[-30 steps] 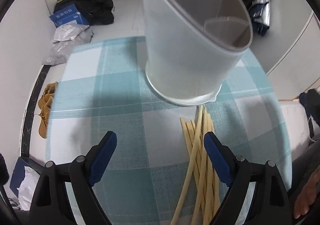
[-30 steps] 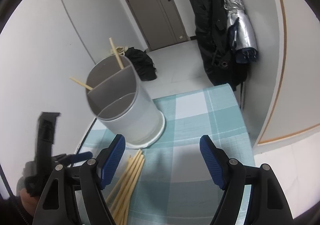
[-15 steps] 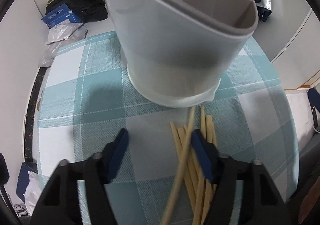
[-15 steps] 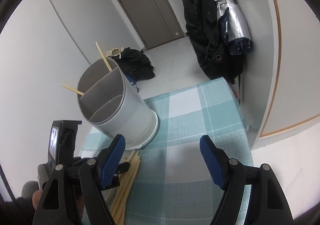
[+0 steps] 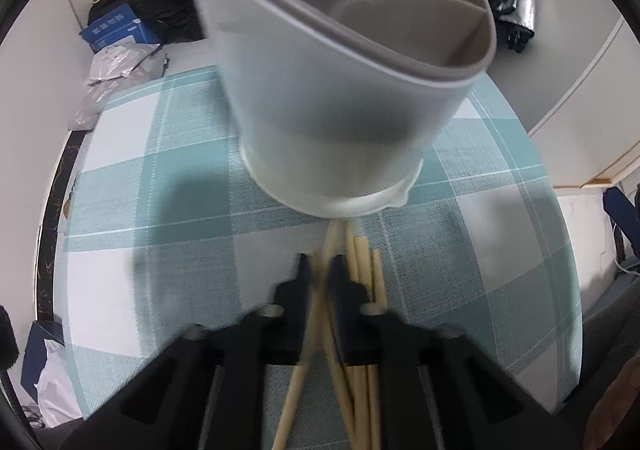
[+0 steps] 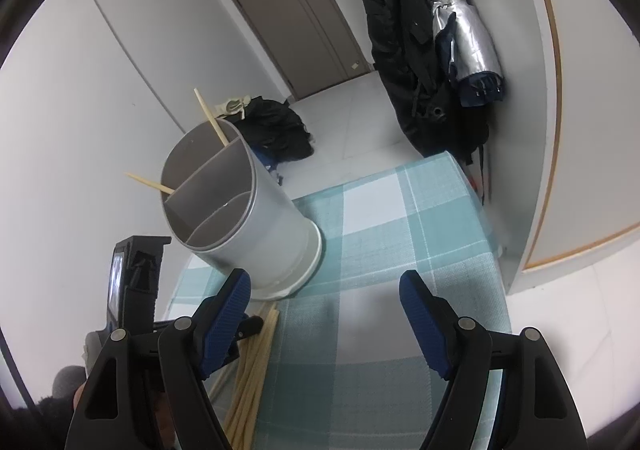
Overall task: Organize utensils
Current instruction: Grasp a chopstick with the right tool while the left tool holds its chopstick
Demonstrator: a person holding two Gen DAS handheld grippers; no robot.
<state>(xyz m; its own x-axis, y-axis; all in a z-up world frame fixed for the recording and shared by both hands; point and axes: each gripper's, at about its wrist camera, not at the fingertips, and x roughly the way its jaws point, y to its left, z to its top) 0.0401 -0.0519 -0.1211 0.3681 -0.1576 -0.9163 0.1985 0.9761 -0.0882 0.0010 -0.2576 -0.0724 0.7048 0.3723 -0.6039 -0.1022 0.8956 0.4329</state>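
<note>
Clamped on one chopstick (image 5: 320,306) at lower centre, the left gripper (image 5: 322,270) sits just below the divided holder (image 5: 344,97), the stick's long axis pointing up-frame toward it, while the right gripper (image 6: 326,314) hangs wide and empty.

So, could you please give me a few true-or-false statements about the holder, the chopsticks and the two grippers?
1. The left gripper is shut on a chopstick. True.
2. The right gripper holds a chopstick. False: its fingers are apart and hold nothing.
3. The grey holder has two chopsticks in it. True.
4. The loose chopsticks lie on a red cloth. False: the checked cloth is teal and white.
</note>
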